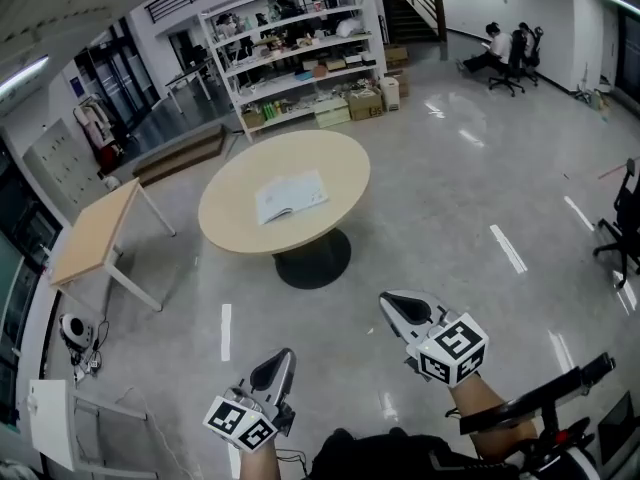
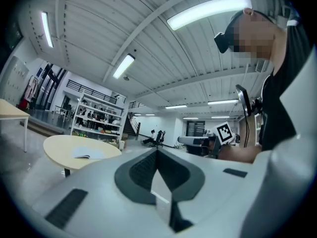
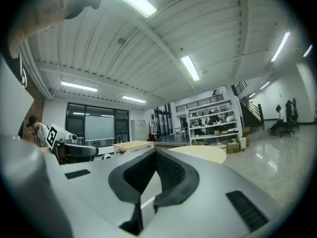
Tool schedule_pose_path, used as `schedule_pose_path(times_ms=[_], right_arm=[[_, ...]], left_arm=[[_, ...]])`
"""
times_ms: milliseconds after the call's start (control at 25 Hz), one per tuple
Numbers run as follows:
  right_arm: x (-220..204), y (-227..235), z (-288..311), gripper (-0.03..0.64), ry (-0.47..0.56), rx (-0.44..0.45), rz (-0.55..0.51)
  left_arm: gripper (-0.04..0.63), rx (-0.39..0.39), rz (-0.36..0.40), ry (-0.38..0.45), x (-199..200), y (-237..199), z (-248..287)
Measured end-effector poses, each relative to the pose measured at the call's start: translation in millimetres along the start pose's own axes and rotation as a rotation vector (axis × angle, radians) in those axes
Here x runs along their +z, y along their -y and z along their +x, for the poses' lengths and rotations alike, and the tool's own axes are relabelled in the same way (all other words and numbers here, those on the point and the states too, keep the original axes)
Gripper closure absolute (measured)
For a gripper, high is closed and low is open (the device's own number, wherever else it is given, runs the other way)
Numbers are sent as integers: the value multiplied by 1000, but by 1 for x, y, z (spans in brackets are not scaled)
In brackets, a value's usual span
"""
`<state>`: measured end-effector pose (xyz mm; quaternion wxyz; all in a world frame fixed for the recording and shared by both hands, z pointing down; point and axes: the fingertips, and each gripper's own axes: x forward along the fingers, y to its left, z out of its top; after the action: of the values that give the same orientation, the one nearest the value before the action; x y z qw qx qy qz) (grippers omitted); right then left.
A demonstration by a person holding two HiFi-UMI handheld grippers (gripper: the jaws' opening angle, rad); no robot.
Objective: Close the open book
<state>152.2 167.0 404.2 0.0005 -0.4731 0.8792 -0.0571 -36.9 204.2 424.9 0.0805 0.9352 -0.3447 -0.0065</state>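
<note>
Your left gripper [image 1: 272, 373] has its fingers clenched together on nothing, and your right gripper [image 1: 405, 311] is the same. You hold both level above the floor [image 1: 450, 203], well short of the round surface [image 1: 345, 173]. The book [image 1: 290, 197] lies open near that surface's middle, well apart from both grippers.

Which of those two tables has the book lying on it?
The round pedestal table holds the open book; the other table is rectangular with thin legs.
</note>
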Motion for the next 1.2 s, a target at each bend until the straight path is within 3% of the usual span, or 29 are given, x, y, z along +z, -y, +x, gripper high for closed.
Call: schedule_pose_path(times_ms=[280, 480, 680, 920, 1200], right_arm=[[0, 58, 111, 618, -9, -51, -2], [12, 66, 216, 618, -3, -58, -10], [18, 82, 294, 618, 7, -68, 3], [22, 98, 366, 617, -24, -49, -2], [19, 175, 453, 617, -15, -13, 10]], left_arm=[[597, -37, -12, 8, 9, -111, 69], [597, -46, -3, 24, 33, -219, 97], [596, -61, 2, 11, 45, -297, 123], [596, -56, -33, 2, 46, -360, 151], [597, -10, -48, -12, 44, -435, 238]])
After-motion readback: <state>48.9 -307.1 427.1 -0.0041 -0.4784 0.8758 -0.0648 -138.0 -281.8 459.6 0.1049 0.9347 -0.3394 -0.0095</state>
